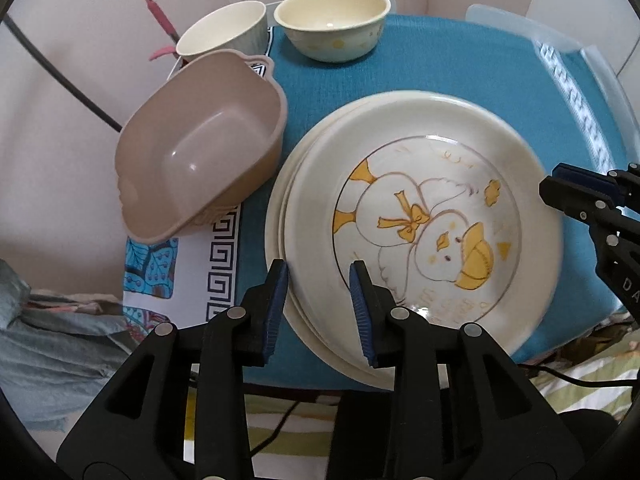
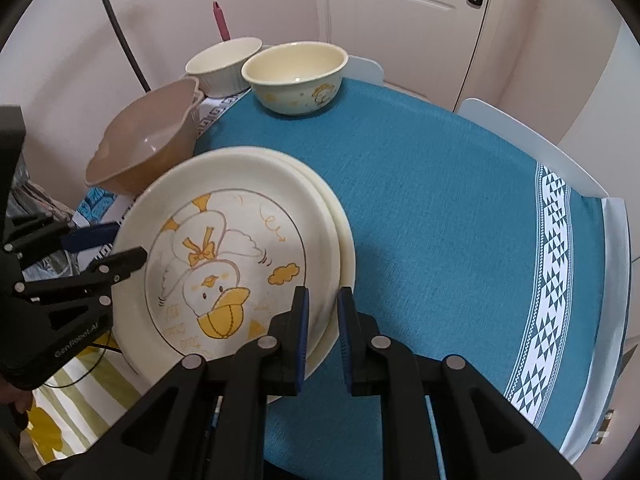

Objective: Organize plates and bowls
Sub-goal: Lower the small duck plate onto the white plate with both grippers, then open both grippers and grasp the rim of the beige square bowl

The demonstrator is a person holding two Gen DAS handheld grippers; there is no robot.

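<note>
A stack of cream plates [image 1: 420,216] [image 2: 240,264] with a duck drawing on the top one lies at the near edge of the blue tablecloth [image 2: 440,220]. My left gripper [image 1: 319,292] straddles the stack's left rim, fingers on either side. My right gripper [image 2: 323,312] straddles the right rim, closed on it. Each gripper shows in the other's view: the right gripper [image 1: 568,188] and the left gripper [image 2: 108,248]. A tan plastic bowl [image 1: 200,152] [image 2: 144,140], a white ribbed bowl [image 1: 222,30] [image 2: 224,60] and a cream bowl [image 1: 332,20] [image 2: 296,76] stand behind.
A pink-handled object [image 1: 160,20] [image 2: 221,20] stands behind the bowls. A white door [image 2: 400,20] and walls are beyond the table. Grey cloth [image 1: 60,340] lies at lower left. Striped bedding [image 2: 72,392] is below the table edge.
</note>
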